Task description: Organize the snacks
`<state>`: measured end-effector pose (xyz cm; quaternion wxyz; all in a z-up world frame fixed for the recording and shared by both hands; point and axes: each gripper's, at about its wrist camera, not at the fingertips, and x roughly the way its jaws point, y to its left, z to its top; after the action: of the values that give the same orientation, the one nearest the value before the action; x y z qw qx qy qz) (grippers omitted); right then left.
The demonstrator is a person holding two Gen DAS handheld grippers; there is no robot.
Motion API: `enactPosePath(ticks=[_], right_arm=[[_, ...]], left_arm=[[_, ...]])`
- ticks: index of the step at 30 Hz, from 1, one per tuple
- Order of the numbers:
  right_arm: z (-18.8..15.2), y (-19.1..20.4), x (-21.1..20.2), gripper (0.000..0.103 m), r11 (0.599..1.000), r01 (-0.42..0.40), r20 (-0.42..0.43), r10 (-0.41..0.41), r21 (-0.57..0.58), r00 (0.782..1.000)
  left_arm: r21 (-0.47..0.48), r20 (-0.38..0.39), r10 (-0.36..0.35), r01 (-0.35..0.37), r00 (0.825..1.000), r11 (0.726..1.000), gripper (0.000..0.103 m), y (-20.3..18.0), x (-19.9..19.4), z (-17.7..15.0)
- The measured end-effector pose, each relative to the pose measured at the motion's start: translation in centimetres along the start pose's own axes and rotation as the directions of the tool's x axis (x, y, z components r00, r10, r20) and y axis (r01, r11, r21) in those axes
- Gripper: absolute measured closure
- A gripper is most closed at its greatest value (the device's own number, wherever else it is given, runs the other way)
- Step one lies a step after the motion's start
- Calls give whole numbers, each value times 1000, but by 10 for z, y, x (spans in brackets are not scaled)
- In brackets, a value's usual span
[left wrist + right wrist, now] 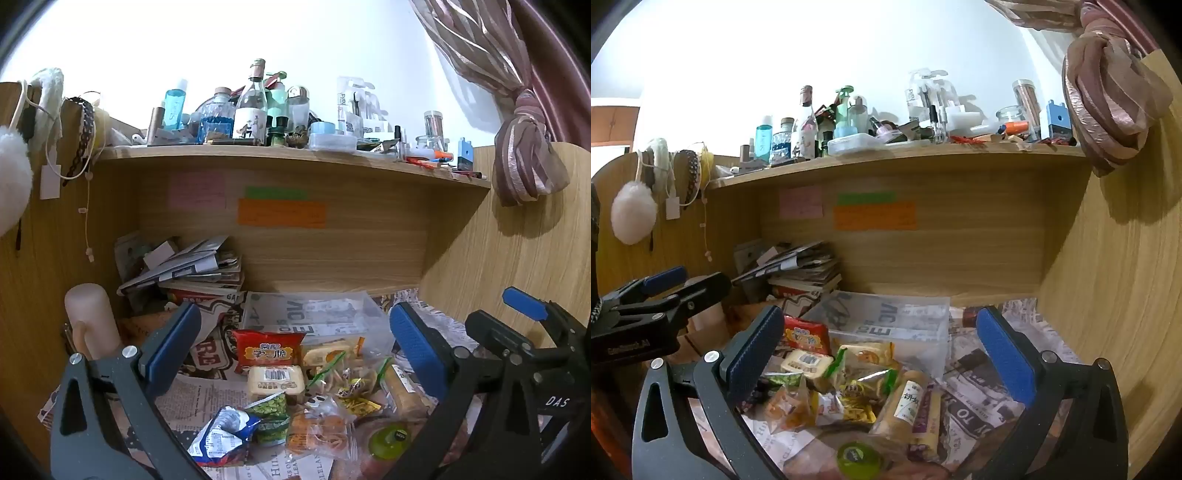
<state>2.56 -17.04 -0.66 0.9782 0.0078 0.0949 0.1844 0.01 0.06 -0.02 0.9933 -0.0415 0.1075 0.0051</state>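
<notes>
Nothing looked sorted yet. The snacks lay in a loose heap on the newspaper-covered desk [979, 402], just in front of a clear plastic container [314, 310] that stood near the back board under the shelf [280, 157]. As far as I could tell the container held no snacks at all; the newsprint showed straight through it. So by my reckoning the whole job was ahead: every packet remained to be picked up and put away.

Both tongs hung above the pile with nothing in them. The left gripper [295, 349] had its blue pads spread wide, the heap showing between them, and the right gripper [879, 352] was spread just as wide and gripping nothing.

In the heap, a red packet [269, 350] lay flat at the far edge, nearest the container, printed face up, its long side running left to right. Just beside it on the near side sat a pale yellow packet with a barcode [276, 382], lying crosswise the same way. A green pea packet [272, 410] and a crumpled blue-and-white bag [221, 435] lay closer in on the left. On the right, a long cream-coloured bar in clear wrap [905, 402] ran lengthwise from near to far, leaning slightly rightward at its far end, with a purple-labelled stick [925, 417] touching it alongside. A green-lidded round thing [856, 458] sat nearest; what it was I could not tell.
</notes>
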Motion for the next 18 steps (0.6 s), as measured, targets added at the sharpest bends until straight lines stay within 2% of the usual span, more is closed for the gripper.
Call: enactPosePath(ticks=[8,9,18], right_arm=[[1,2,-6,0,1000,-8,-3,8,-13,1000],[6,-6,-4,0,1000,7,-6,-7,-2,1000],[3,1,-7,0,1000,1,-7,-1,0,1000]], left_arm=[[35,13,9,-10,1000,999,0,-7,1,0],[33,10,6,-7,1000,999,0,-8,1,1],[23,18,-11,11,1000,1000,0,-5,-1,0]])
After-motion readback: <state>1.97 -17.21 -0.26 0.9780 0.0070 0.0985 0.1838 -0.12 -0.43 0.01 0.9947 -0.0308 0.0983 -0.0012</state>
